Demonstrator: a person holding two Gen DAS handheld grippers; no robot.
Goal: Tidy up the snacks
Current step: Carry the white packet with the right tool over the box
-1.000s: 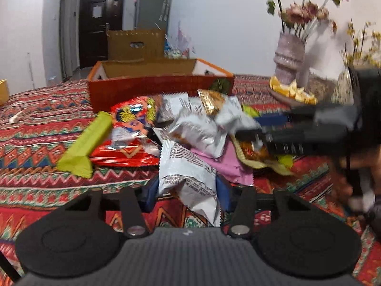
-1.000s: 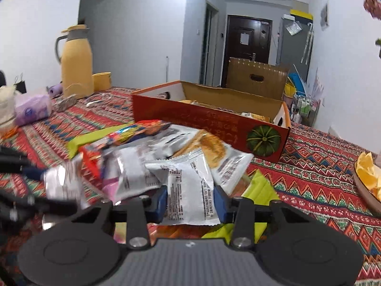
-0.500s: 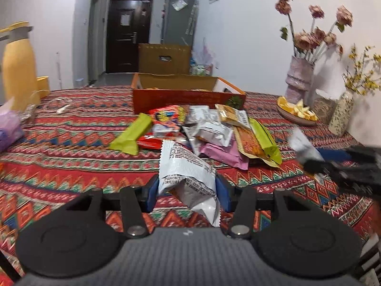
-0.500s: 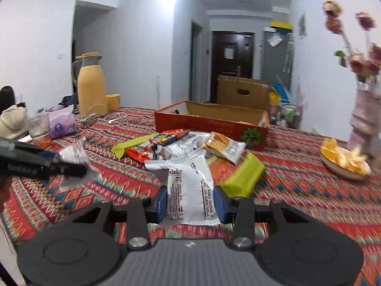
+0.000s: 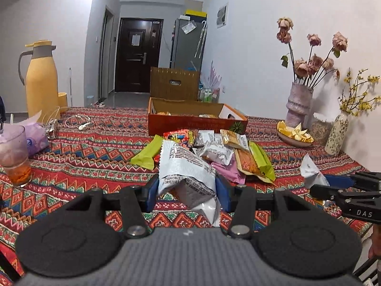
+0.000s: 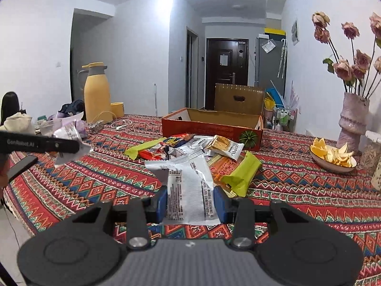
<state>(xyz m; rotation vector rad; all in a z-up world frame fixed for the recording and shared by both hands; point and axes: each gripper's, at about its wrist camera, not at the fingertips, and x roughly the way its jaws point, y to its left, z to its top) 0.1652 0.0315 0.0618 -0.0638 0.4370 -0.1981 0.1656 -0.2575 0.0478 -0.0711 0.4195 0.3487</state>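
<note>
The left gripper (image 5: 187,188) grips a crumpled silver snack packet (image 5: 188,176) between its blue pads at lower centre of its own view, jaws partly apart around the packet; the right gripper (image 6: 189,201) pinches a flatter white snack packet (image 6: 189,190) the same way, jaws narrower; both packets hang above the patterned tablecloth (image 6: 83,178); beyond them, mid-frame, lies the snack pile (image 6: 190,147), two green bars (image 6: 241,172) at its edges; behind it stands the open orange cardboard box (image 6: 212,126); a yellow thermos (image 6: 97,93) stands far left.
</note>
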